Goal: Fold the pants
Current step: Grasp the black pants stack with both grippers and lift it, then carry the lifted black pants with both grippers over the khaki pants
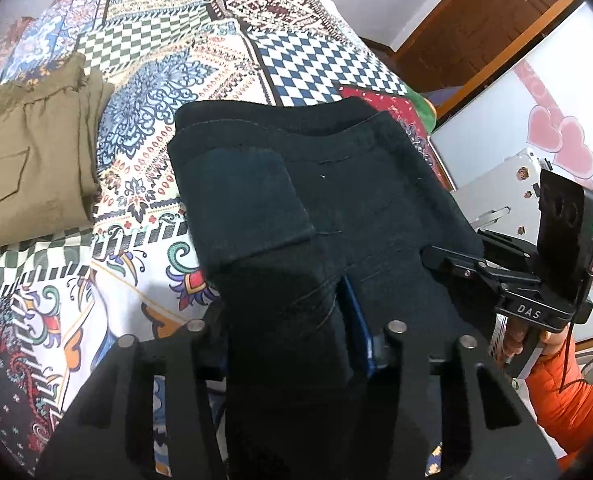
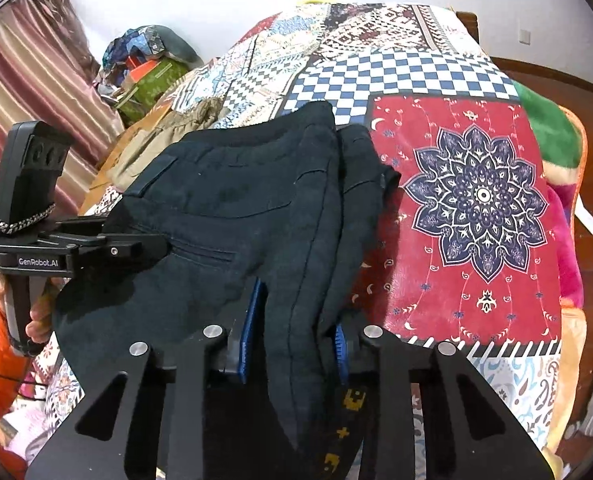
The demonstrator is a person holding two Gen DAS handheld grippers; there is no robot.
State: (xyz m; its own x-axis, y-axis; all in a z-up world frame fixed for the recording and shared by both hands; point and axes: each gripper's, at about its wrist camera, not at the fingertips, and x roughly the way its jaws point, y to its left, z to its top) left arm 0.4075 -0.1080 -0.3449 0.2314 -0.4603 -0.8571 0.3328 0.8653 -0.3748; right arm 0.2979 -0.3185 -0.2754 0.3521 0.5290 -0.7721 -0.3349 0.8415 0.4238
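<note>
Black pants (image 1: 296, 184) lie folded on a patchwork bedspread (image 1: 176, 40); they also show in the right wrist view (image 2: 236, 200). My left gripper (image 1: 296, 320) is shut on the near edge of the black pants, the cloth bunched between its fingers. My right gripper (image 2: 296, 336) is shut on the other near edge of the pants, with blue pads (image 2: 252, 320) on both sides of the fabric. Each gripper shows in the other's view, the right one (image 1: 456, 264) and the left one (image 2: 136, 246), both clamped on the cloth.
Folded olive-brown pants (image 1: 36, 152) lie on the bed to the left, also in the right wrist view (image 2: 168, 132). A pile of bags and clothes (image 2: 148, 68) stands by a curtain beyond. A white cupboard with pink hearts (image 1: 556, 128) is at the right.
</note>
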